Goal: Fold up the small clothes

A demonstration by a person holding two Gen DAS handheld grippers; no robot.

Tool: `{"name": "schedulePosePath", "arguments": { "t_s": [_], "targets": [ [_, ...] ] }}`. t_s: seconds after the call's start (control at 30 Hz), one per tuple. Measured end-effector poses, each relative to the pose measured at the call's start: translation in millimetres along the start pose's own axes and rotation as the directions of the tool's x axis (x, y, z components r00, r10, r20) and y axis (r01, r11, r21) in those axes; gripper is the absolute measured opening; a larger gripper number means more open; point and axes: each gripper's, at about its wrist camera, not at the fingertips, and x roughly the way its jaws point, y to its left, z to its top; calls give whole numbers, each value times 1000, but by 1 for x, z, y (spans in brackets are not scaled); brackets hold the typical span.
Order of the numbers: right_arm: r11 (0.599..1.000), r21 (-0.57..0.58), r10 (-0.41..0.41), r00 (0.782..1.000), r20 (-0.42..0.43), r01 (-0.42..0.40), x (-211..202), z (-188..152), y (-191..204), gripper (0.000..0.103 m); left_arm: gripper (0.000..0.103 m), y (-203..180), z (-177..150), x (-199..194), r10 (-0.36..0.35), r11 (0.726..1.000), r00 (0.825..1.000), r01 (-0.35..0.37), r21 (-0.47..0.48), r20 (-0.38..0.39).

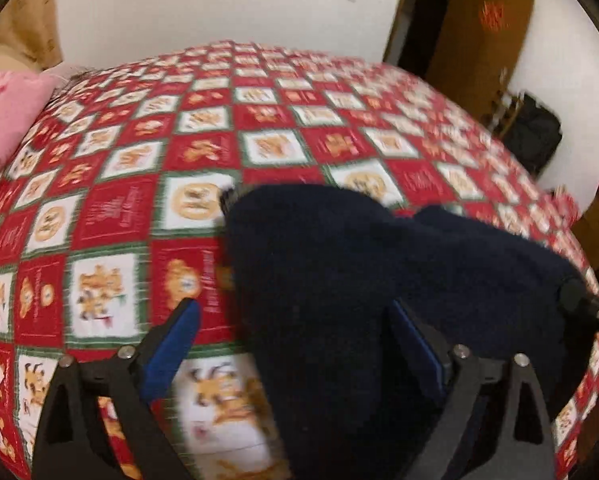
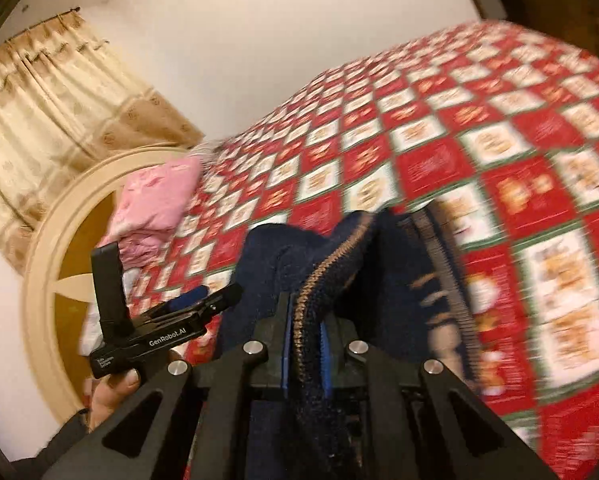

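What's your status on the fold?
Left hand-held gripper open above bedspread. Right hand-held gripper shut on dark garment edge. Nothing in the way.

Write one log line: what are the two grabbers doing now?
left gripper: open, above dark garment | right gripper: shut on garment edge | surface: checked bedspread

Motion blur smears the red and white patchwork bedspread (image 1: 139, 184) in both views, so the figures and lettering in its squares cannot be read. The dark navy garment (image 1: 339, 280) runs off the bottom edge of the left wrist view, and its overall shape cannot be told. In the right wrist view the hand (image 2: 111, 396) is cut off behind the right hand-held gripper (image 2: 305, 344).
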Motion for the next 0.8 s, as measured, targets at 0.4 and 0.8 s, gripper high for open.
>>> {"name": "schedulePosePath", "arguments": {
  "t_s": [0.4,0.8],
  "targets": [
    [983,59,-168,984,-57,171,25,-11,-58,40,100,-33,-5,7,77,996,997,-76,46,-14],
    [987,-99,-145,959,-245,124,118,62,-28,28,100,-37,-70,-44,-2,997,1000,0,71,28]
  ]
}}
